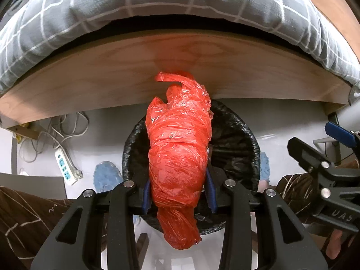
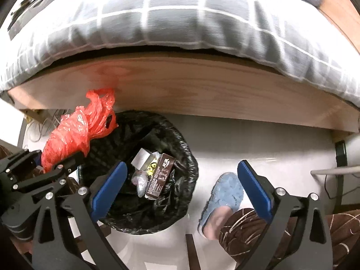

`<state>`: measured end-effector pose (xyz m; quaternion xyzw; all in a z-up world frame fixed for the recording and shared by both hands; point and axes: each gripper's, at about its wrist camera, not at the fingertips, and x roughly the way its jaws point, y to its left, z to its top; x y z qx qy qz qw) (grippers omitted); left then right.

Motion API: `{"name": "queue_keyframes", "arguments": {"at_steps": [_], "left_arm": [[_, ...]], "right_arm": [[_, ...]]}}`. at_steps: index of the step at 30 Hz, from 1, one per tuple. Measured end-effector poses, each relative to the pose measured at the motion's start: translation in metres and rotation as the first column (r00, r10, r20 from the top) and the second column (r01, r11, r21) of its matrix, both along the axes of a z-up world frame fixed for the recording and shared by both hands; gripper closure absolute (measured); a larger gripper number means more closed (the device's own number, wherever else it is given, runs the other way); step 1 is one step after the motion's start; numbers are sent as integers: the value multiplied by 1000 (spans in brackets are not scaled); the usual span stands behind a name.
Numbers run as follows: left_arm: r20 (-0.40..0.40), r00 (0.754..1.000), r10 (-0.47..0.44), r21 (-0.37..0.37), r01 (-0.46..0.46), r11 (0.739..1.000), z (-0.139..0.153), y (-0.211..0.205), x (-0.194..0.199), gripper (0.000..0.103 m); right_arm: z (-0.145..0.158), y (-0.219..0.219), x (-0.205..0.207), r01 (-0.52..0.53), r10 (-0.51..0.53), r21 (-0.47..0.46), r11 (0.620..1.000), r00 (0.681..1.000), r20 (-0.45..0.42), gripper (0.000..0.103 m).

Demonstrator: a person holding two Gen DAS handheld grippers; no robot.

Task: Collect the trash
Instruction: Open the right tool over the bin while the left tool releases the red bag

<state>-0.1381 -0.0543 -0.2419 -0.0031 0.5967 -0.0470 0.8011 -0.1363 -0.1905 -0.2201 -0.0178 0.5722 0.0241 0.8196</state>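
Note:
A crumpled red plastic bag (image 1: 177, 157) sticks up between the blue pads of my left gripper (image 1: 178, 193), which is shut on it. The bag hangs over a trash bin with a black liner (image 1: 236, 135) on the floor. In the right wrist view the red bag (image 2: 72, 135) and left gripper (image 2: 45, 168) are at the bin's left rim. The bin (image 2: 180, 139) holds a brown box (image 2: 160, 175), a silvery box (image 2: 141, 157) and a clear wrapper (image 2: 140, 182). My right gripper (image 2: 182, 180) stands open and empty over the bin's right edge, and shows as the right gripper (image 1: 315, 157) at the right.
A wooden bed board (image 1: 112, 78) with a grey checked duvet (image 1: 157, 6) runs right behind the bin. A power strip (image 1: 66, 166) and cables lie on the floor at the left. A person's blue slippers (image 2: 222, 193) and brown trouser legs (image 2: 247, 231) flank the bin.

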Motion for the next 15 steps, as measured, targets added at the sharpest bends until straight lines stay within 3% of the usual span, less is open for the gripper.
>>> {"name": "queue_keyframes", "arguments": {"at_steps": [4, 9, 15], "left_arm": [[-3, 1000, -26, 20, 26, 999, -3, -11, 0, 66], [9, 1000, -26, 19, 26, 999, -2, -15, 0, 58], [38, 999, -10, 38, 9, 999, 7, -12, -1, 36]], "right_arm": [[6, -9, -1, 18, -18, -4, 1000, 1000, 22, 8], [11, -14, 1, 34, -34, -3, 999, 999, 34, 8], [19, -11, 3, 33, -33, -6, 999, 998, 60, 8]]}}
